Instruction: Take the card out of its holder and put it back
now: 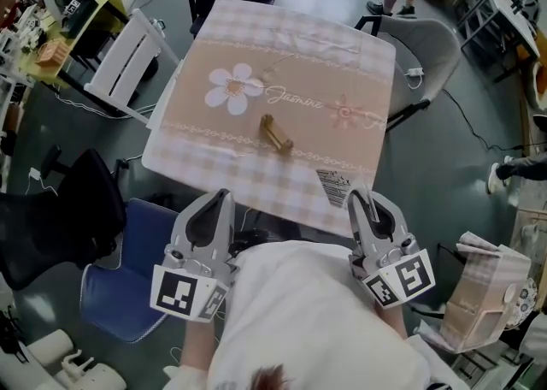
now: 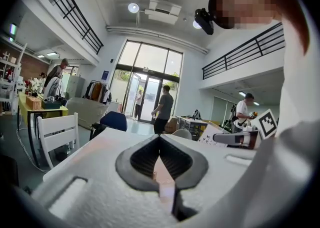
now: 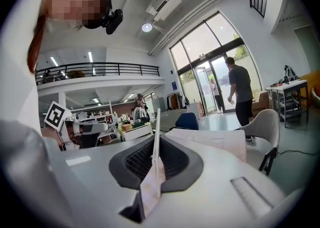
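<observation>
On the table's flowered cloth point(image 1: 256, 38), near its middle, a small wooden holder point(image 1: 276, 133) lies at a slant. The card point(image 1: 334, 187) is out of it and apart from it, over the near right part of the cloth, its printed barcode face showing from above. The right gripper point(image 1: 357, 198) has its jaws closed on this card; in the right gripper view the card point(image 3: 157, 127) stands edge-on between the ribbed pads point(image 3: 172, 159) and rises above them. The left gripper point(image 1: 220, 196) sits at the table's near edge, level with the right one, its jaws together at the tips point(image 2: 160, 138) and nothing gripped.
</observation>
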{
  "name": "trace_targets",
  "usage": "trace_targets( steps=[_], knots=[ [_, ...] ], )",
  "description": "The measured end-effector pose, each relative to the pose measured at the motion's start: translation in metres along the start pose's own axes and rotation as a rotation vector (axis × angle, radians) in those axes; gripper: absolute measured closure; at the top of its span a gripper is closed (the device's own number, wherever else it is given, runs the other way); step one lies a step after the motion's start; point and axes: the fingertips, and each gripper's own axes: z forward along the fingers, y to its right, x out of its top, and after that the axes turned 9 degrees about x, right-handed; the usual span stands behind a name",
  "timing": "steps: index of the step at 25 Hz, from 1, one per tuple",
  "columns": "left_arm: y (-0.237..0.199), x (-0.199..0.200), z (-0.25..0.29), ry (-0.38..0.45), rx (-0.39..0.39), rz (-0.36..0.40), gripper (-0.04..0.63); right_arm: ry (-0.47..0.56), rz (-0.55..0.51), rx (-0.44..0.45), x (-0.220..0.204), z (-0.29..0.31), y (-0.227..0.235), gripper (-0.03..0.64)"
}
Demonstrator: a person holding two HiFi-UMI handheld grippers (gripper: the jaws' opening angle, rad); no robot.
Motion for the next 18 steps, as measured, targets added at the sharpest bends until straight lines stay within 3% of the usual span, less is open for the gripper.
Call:
trace_targets(
  steps=[6, 11, 18],
  knots=[
    [0.005, -0.001, 0.002, 0.000, -0.003, 0.004, 0.595, 0.005, -0.001, -0.009, 0.000, -0.004, 0.006, 0.603],
    [0.013, -0.002, 0.002, -0.005, -0.018, 0.049, 0.595, 0.010, -0.002, -0.008, 0.001, -0.006, 0.008, 0.603],
    [0.018, 0.004, -0.001, 0.036, -0.026, 0.029, 0.595, 0.016, -0.003, -0.007, 0.001, -0.010, 0.009, 0.603]
  ],
)
